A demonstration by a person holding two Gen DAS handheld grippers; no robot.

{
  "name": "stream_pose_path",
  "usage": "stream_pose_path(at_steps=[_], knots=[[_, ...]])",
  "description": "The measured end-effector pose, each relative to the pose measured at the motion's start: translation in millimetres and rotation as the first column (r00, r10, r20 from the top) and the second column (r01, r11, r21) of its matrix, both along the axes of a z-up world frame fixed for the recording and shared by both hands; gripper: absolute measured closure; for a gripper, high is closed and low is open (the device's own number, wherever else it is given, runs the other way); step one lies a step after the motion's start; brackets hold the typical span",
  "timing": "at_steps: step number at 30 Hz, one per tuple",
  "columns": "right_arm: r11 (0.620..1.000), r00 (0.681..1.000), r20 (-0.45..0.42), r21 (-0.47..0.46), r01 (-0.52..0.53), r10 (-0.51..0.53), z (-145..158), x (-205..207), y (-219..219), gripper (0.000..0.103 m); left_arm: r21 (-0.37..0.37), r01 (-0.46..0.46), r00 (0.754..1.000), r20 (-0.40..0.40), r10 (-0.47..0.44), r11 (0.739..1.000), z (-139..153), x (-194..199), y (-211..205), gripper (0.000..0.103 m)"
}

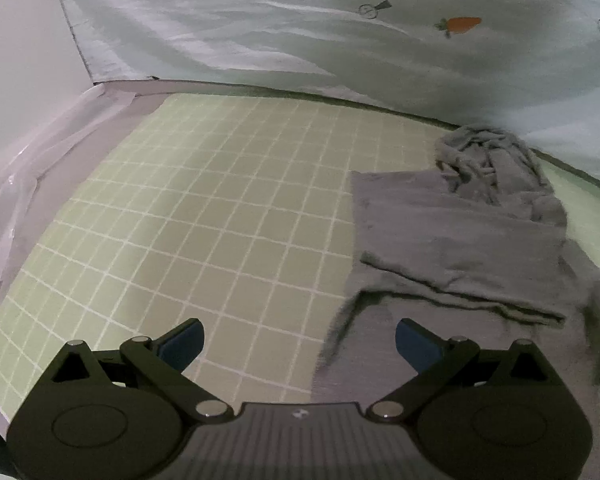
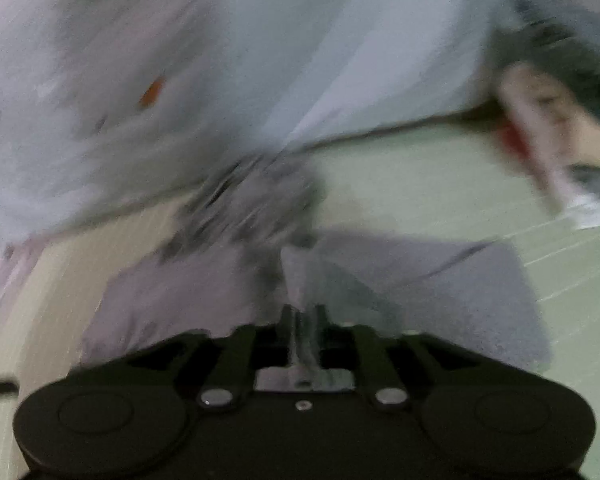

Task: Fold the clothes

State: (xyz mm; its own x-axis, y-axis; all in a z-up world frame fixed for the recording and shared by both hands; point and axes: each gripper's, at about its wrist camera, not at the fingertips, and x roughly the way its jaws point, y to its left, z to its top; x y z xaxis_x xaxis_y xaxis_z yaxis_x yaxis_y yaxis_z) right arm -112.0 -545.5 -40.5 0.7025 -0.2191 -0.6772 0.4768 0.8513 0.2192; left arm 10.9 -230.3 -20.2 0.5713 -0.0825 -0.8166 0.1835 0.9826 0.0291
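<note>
The grey garment (image 1: 460,240) on the grid mat (image 1: 204,216) is found partly folded, its far end bunched. The left claw (image 1: 298,340) is held wide and empty beside the garment; the right claw (image 2: 304,312) is clamped on its cloth.

Garment (image 1: 460,240) lies on mat's (image 1: 220,208) right, backdrop sheet (image 1: 300,28) behind

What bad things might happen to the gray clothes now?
The right gripper is shut on a pinch of the gray garment and that view is blurred, so the cloth might slip out. The left gripper is open and holds nothing, so the folded layers might drag. The bunched end may stay crumpled.
</note>
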Motion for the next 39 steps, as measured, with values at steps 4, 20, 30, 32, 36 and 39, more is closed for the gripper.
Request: stream_pose_path(at_steps=[4,20,30,32,36,39], knots=[[0.999,1.0,-0.024,-0.037,0.01,-0.011,-2.3,-6.0,2.7,0.031,-0.004,-0.021,1.0,0.006,0.021,1.0,2.3,-3.5,-3.4,0.002],[0.97,0.96,-0.142,-0.025,0.24,-0.241,-32.9,-128.7,-147.1,0.017,-0.041,0.215,0.976,-0.017,-0.216,0.976,-36.3,-56.2,-196.7,0.01],[0.974,0.956,-0.197,0.018,0.226,-0.218,-57.6,-137.4,-199.1,0.017,-0.069,0.307,0.94,-0.135,-0.314,0.949,-86.1,-63.9,-271.7,0.059],[0.973,0.954,-0.201,0.026,0.231,-0.221,-60.5,-139.4,-200.8,0.017,-0.068,0.314,0.937,-0.136,-0.321,0.947,-87.9,-66.3,-275.5,0.074],[0.969,0.951,-0.211,0.05,0.242,-0.226,-66.1,-140.3,-199.7,0.017,-0.013,0.346,0.936,-0.07,-0.346,0.938,-74.8,-74.5,-277.3,0.094],[0.97,0.952,-0.208,0.04,0.239,-0.226,-65.4,-139.0,-193.3,0.017,0.05,0.4,0.916,0.021,-0.402,0.915,-54.1,-85.4,-278.3,0.099]])
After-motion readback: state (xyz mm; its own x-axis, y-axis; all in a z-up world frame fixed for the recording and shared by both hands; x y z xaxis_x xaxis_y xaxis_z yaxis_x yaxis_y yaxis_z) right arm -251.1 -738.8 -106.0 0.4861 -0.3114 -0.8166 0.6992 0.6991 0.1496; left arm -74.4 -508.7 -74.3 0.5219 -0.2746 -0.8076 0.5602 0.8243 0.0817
